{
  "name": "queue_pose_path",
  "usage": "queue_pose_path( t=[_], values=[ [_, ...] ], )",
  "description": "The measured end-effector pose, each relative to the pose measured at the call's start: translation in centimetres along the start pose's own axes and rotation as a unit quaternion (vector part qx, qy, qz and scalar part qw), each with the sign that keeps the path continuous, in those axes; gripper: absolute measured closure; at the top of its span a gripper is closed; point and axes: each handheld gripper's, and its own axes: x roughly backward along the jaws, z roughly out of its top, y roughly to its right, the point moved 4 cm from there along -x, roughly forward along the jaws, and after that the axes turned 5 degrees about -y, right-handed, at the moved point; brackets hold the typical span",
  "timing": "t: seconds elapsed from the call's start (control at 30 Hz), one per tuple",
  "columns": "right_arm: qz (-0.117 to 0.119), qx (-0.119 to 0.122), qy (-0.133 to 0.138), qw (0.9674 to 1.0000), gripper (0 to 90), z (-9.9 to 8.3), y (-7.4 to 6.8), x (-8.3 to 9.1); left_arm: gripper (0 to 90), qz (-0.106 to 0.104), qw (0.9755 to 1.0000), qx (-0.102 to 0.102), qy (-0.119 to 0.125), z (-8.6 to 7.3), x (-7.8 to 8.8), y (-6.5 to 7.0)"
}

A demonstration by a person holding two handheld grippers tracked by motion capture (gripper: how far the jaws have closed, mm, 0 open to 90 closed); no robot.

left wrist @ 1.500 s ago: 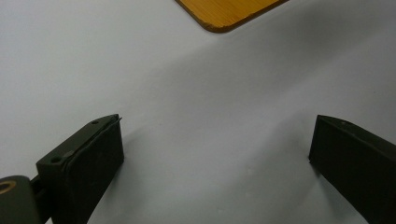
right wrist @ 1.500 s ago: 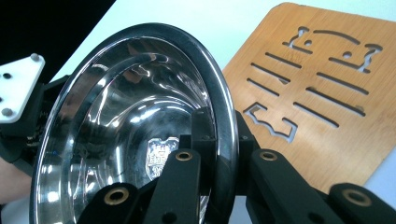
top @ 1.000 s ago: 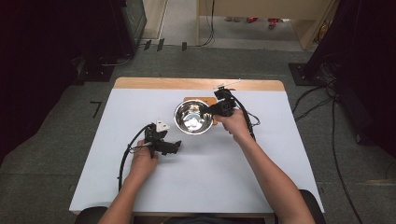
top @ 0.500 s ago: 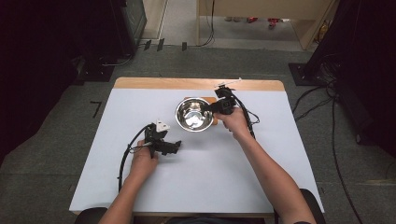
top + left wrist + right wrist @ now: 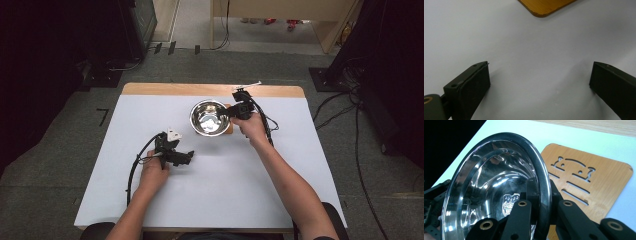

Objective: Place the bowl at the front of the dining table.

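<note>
Got the steel bowl by its rim, hovering it over the little wooden board

Biggest to smallest: white table, then the bowl at the far middle, over the wooden board with the cut-out slots. My right gripper is pinched on the bowl's rim, one jaw inside, one outside, and the bowl looks tilted. It's a thin grip, so I reckon level it out and go down slow, or it'll swing. My left gripper rests near me, jaws wide apart, holding nothing.
</note>
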Motion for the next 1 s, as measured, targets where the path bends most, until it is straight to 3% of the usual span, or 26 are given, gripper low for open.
queue_pose_path(
  t=[1.0],
  values=[
    [-0.048,-0.017,0.006,0.9987,85.5,-0.3,2.5,-2.1,2.9,0.0,1.0,-0.001,-0.002,0.0,0.0,0.0]
  ],
)
